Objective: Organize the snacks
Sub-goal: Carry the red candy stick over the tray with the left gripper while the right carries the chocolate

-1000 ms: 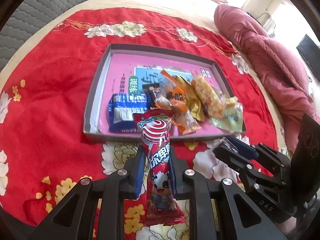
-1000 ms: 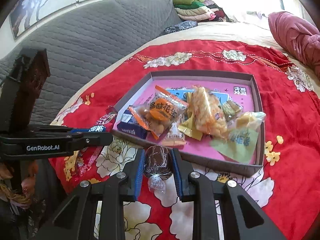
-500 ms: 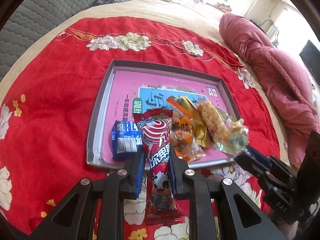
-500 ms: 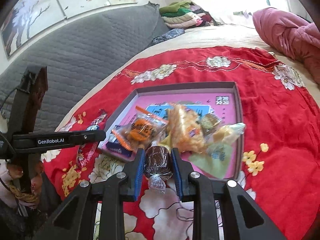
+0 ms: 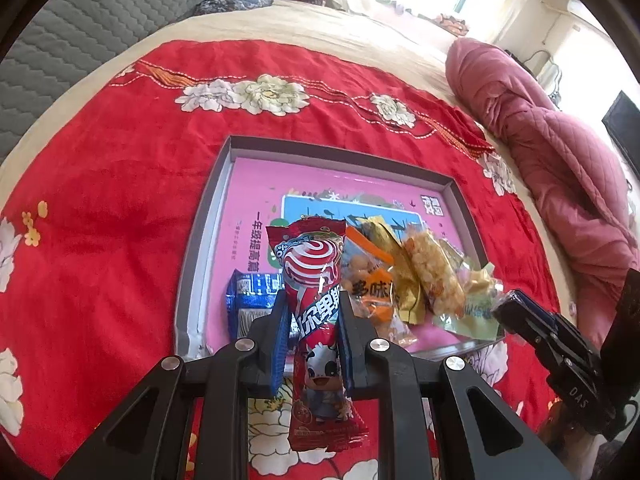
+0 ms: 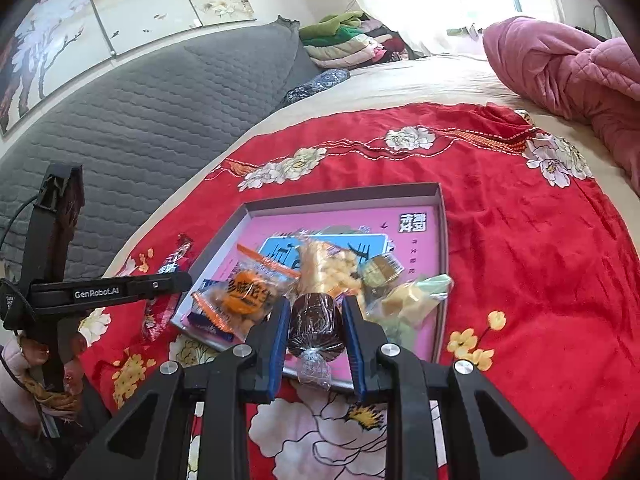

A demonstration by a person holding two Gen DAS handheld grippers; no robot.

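Both grippers are rising and carrying their snacks over the tray's near edge.

Several packets are already lying in the grey-rimmed tray (image 5: pixel 208 216); two are waiting: the red lollipop wrapper (image 5: pixel 316 304) is sitting clamped between the left gripper (image 5: pixel 313 334) fingers, the brown wrapped cake (image 6: pixel 316 326) pinched in the right gripper (image 6: pixel 316 338).

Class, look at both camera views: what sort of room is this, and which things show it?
Most likely a bedroom: a quilted grey headboard, a red floral bedspread on the bed, a pink quilt and folded clothes.
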